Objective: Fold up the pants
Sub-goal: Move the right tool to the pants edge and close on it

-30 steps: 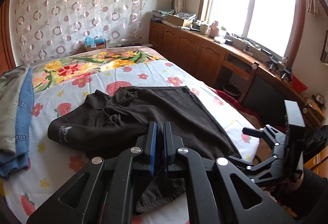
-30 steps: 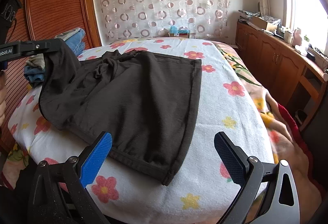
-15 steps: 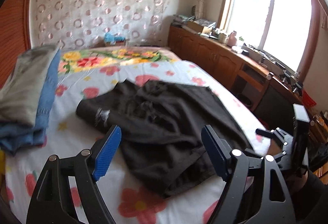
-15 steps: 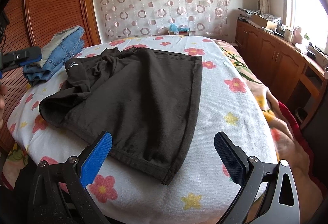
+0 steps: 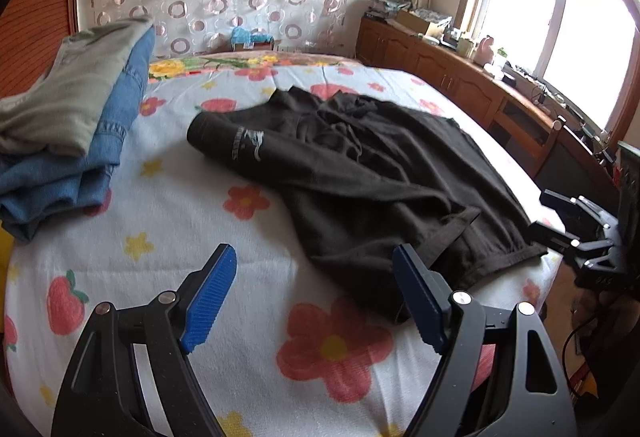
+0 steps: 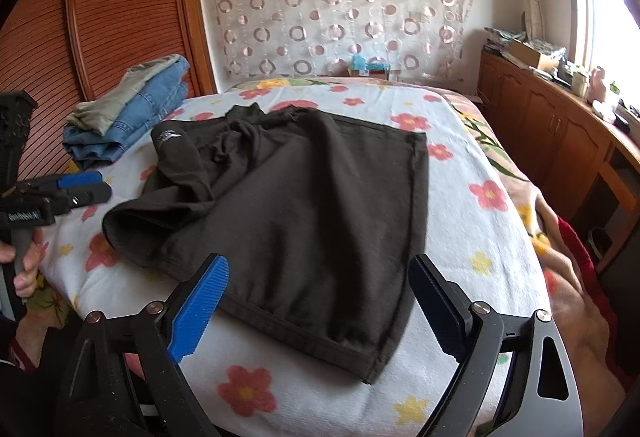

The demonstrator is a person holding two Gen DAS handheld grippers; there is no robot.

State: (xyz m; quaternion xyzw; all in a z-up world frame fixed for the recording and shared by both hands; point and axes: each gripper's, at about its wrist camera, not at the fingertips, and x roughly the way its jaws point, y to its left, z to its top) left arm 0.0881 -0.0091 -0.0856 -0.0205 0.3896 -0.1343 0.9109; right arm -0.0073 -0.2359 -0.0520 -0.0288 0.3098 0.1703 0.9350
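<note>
Dark brown pants [image 5: 384,173] lie on the floral bedsheet [image 5: 180,221], one leg folded over the other, waistband bunched at the far end. They also show in the right wrist view [image 6: 296,213]. My left gripper [image 5: 316,293] is open and empty, above the sheet just left of the near leg hem. My right gripper [image 6: 320,301] is open and empty, hovering over the near hem at the bed's edge. The left gripper also shows at the left of the right wrist view [image 6: 80,187], off the pants.
A stack of folded jeans and a grey-green garment [image 5: 68,125] lies on the bed's left side, also in the right wrist view [image 6: 128,113]. Wooden cabinets [image 6: 560,141] run under the window on the right. A slatted wooden wardrobe [image 6: 100,17] stands left.
My left gripper opened and let go of the pant leg, which dropped onto the bed. It then drew back to the left. The right gripper stayed open and in place.
</note>
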